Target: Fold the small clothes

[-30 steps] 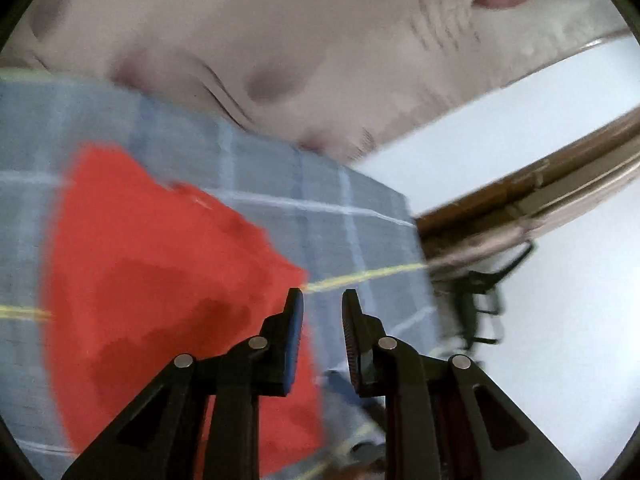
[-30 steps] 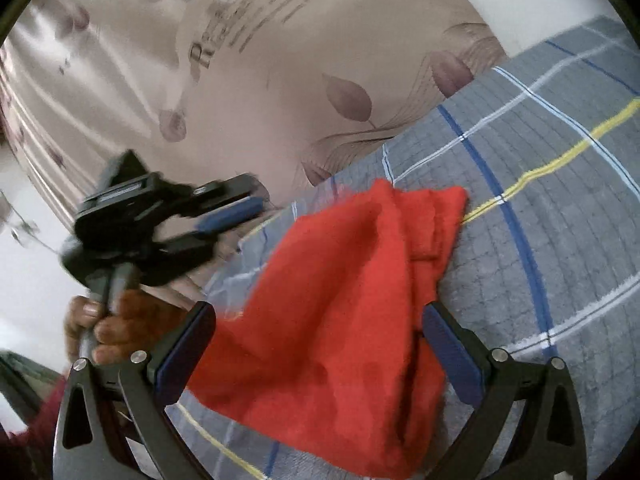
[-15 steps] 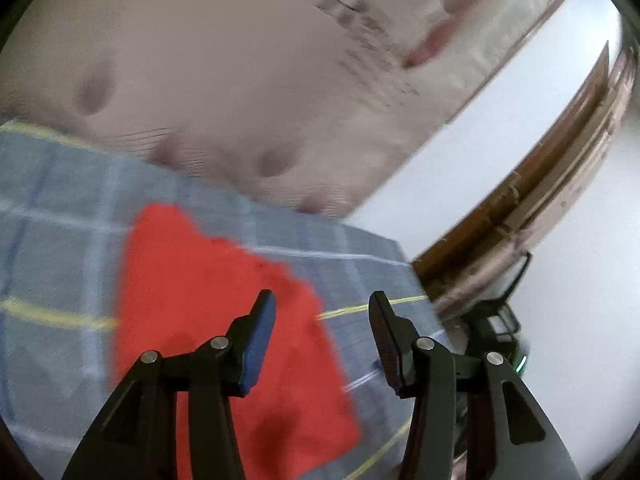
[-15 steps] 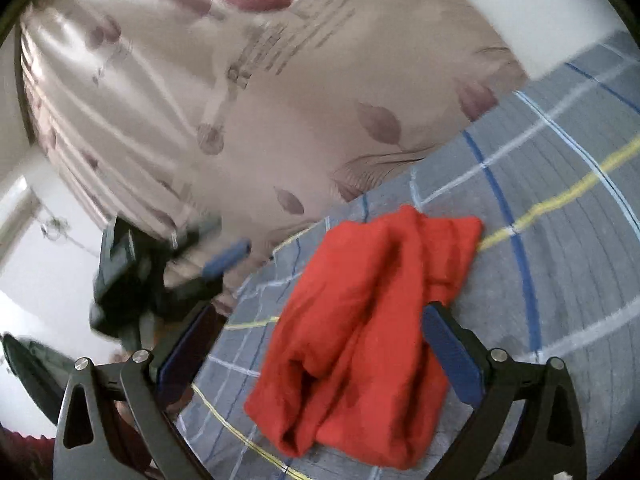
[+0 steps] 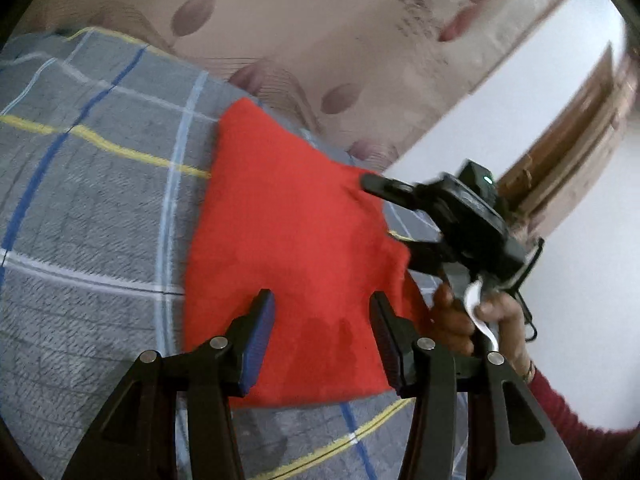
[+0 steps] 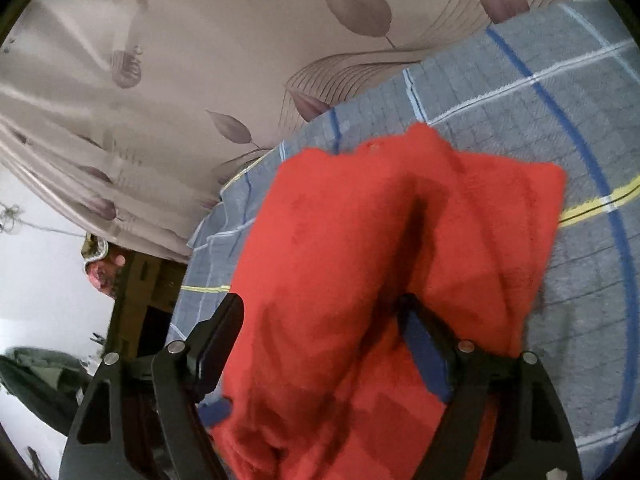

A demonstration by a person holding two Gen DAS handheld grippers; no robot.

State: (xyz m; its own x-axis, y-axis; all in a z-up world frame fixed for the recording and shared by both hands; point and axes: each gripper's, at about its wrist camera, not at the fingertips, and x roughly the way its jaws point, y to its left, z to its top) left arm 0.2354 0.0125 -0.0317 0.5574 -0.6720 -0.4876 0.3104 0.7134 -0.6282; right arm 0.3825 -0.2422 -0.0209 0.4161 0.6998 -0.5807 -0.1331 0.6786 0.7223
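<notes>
A red cloth (image 5: 296,232) lies rumpled on the grey plaid bedspread (image 5: 88,208). My left gripper (image 5: 322,320) hovers over the cloth's near edge. Its jaws are opening and grip nothing. In the same view my right gripper (image 5: 400,220), held in a person's hand (image 5: 496,320), reaches over the cloth's right edge. In the right wrist view a thick fold of the red cloth (image 6: 360,264) fills the gap of my right gripper (image 6: 320,332), whose jaws are closing around it. A dark gap still shows beside the right pad (image 6: 424,352).
A beige curtain with leaf prints (image 6: 200,60) hangs behind the bed. A white wall (image 5: 500,92) and a brown wooden frame (image 5: 572,120) stand to the right. The bed's edge drops off beside dark furniture (image 6: 140,300) in the right wrist view.
My left gripper went from nearly shut to open and swung until the right gripper came into its view. The right gripper moved forward onto the cloth and its wide jaws narrowed around a fold.
</notes>
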